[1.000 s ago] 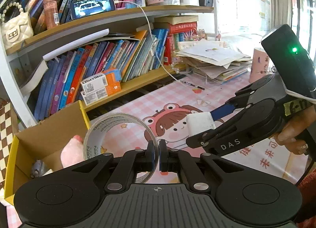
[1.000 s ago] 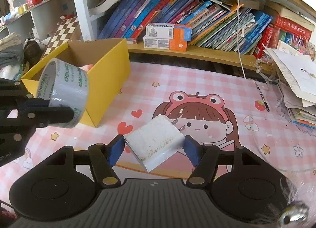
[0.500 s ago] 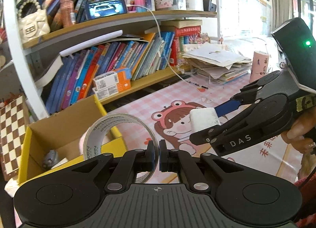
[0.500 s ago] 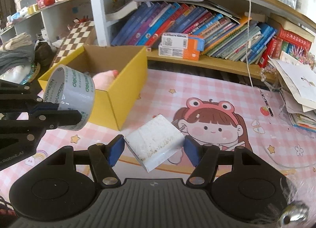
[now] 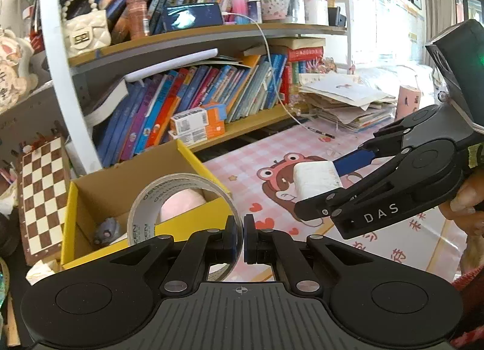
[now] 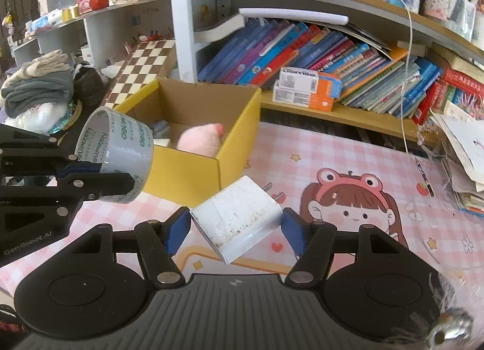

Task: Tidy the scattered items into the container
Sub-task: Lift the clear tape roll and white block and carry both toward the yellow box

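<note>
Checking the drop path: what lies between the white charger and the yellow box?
Only bare pink checked mat, seen in the right wrist view, between charger and box.

Left wrist view: looks forward and downward along the left tongs [image 5: 238,239], close above the bench [image 5: 393,262]. Right wrist view: the same along the right tongs [image 6: 237,226], from farther right. Both views share the yellow box [image 5: 193,222] [image 6: 239,138], the bookshelf [image 5: 211,35] [image 6: 348,115] and each other's tongs.
</note>
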Action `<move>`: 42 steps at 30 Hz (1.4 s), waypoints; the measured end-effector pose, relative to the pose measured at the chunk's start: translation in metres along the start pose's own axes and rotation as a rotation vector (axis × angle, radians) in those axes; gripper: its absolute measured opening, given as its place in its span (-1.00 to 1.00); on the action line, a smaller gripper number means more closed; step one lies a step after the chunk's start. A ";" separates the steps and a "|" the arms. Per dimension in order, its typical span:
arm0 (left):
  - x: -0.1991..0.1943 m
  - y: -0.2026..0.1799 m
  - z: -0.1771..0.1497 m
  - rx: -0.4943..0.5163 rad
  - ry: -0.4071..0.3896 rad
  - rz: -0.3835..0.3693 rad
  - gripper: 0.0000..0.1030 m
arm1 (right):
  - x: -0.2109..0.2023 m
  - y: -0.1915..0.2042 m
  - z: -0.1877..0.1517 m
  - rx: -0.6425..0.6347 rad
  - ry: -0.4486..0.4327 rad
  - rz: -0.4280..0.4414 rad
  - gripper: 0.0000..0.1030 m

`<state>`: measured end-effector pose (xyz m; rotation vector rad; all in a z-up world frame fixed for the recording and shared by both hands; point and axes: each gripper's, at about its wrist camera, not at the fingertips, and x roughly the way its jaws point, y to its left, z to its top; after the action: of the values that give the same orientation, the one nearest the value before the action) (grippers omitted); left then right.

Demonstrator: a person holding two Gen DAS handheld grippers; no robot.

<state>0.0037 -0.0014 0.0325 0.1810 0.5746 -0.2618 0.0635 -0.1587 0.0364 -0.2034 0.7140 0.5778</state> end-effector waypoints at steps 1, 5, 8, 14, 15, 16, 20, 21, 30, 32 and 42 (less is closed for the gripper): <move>-0.001 0.003 -0.001 -0.003 -0.002 0.002 -0.94 | 0.000 0.003 0.002 -0.003 -0.003 0.001 0.23; -0.007 0.016 -0.004 -0.021 -0.015 0.015 -0.94 | 0.000 0.017 0.010 -0.019 -0.017 0.003 0.23; -0.010 0.026 -0.005 -0.036 -0.028 0.028 -0.94 | 0.001 0.026 0.017 -0.036 -0.026 0.006 0.23; -0.016 0.045 -0.009 -0.072 -0.050 0.052 -0.94 | 0.005 0.045 0.032 -0.083 -0.038 0.016 0.23; -0.016 0.048 -0.010 -0.078 -0.054 0.055 -0.94 | 0.005 0.048 0.034 -0.091 -0.040 0.016 0.23; -0.017 0.050 -0.010 -0.084 -0.058 0.058 -0.94 | 0.006 0.050 0.036 -0.099 -0.041 0.017 0.23; -0.018 0.062 -0.012 -0.106 -0.074 0.072 -0.94 | 0.010 0.059 0.045 -0.124 -0.046 0.020 0.23; -0.018 0.065 -0.012 -0.111 -0.077 0.076 -0.94 | 0.011 0.061 0.047 -0.129 -0.047 0.020 0.23; -0.013 0.086 -0.012 -0.146 -0.092 0.094 -0.94 | 0.024 0.071 0.064 -0.166 -0.046 0.025 0.23; -0.011 0.089 -0.012 -0.149 -0.092 0.095 -0.94 | 0.029 0.073 0.068 -0.171 -0.045 0.028 0.23; 0.002 0.103 -0.010 -0.167 -0.080 0.105 -0.94 | 0.048 0.074 0.080 -0.182 -0.036 0.043 0.23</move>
<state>0.0303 0.0988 0.0332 0.0391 0.5029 -0.1176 0.0952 -0.0476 0.0649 -0.3466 0.6323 0.6863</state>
